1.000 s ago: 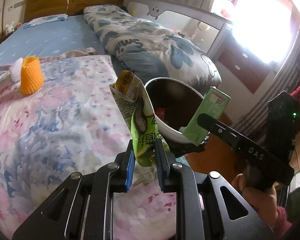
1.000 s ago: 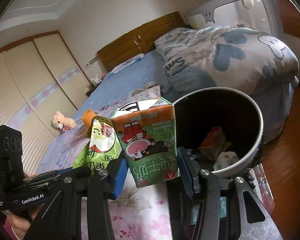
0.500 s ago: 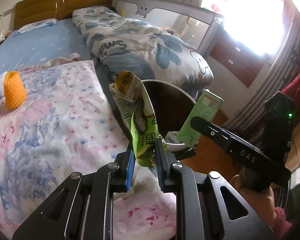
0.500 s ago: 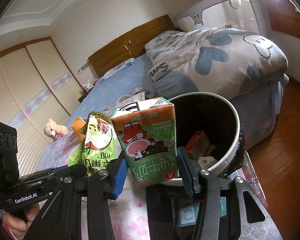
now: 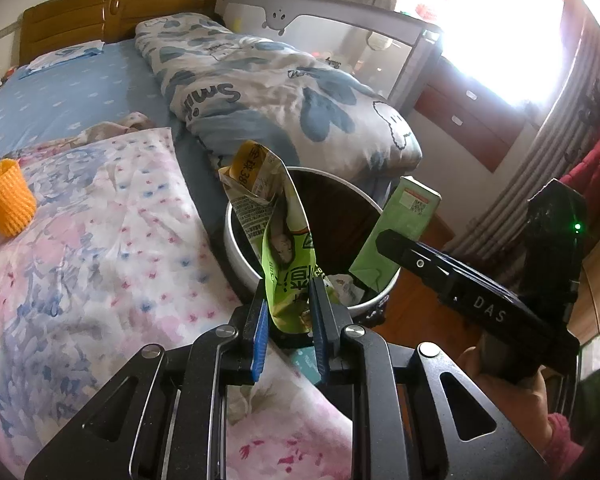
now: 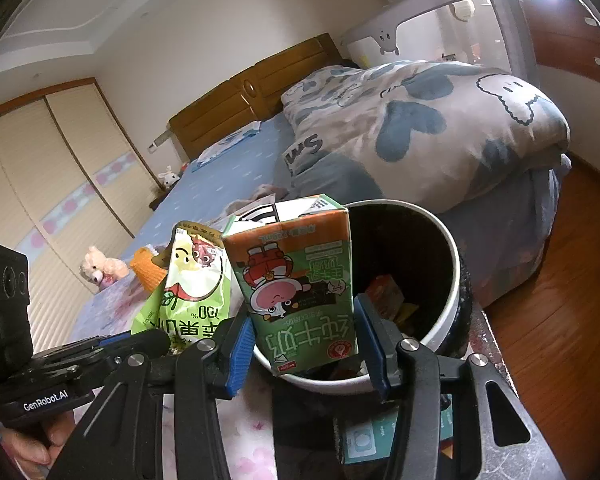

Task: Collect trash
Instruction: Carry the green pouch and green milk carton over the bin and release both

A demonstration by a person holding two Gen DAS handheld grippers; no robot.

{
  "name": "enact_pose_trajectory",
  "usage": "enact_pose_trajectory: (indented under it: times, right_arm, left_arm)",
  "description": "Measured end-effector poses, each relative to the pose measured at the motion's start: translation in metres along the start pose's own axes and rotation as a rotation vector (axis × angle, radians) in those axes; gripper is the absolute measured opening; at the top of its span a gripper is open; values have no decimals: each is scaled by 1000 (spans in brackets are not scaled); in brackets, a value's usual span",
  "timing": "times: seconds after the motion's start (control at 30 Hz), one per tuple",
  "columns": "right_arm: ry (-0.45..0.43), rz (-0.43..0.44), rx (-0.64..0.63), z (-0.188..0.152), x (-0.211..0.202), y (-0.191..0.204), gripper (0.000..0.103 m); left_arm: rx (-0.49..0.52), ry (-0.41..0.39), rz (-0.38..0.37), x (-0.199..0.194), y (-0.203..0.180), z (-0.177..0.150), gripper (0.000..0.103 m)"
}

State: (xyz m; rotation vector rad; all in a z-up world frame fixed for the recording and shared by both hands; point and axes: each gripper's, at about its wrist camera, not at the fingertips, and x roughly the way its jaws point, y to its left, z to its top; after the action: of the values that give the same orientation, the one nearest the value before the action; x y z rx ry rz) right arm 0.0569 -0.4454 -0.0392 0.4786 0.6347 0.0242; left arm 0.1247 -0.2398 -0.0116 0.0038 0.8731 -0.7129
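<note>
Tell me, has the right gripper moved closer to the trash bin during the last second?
Yes. The right gripper with the milk carton now reaches over the trash bin rim.

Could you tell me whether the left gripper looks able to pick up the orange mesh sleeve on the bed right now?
Probably not: the left gripper is shut on the green snack bag, though the orange mesh sleeve lies unobstructed.

I see an orange mesh sleeve [image 5: 11, 204] on the floral quilt [image 5: 100, 264] at left, a teddy bear [image 6: 100, 270] mid-left, and a cloud-print duvet [image 5: 284, 100] upper centre.
</note>
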Motion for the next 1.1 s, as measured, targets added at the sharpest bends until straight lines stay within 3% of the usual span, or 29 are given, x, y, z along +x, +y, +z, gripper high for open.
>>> enact_pose_trajectory:
  times: [1.1]
  right_arm:
    - [38, -48, 21, 23, 27, -27, 48]
  left_arm:
    - [20, 51, 6, 46, -7, 23, 17]
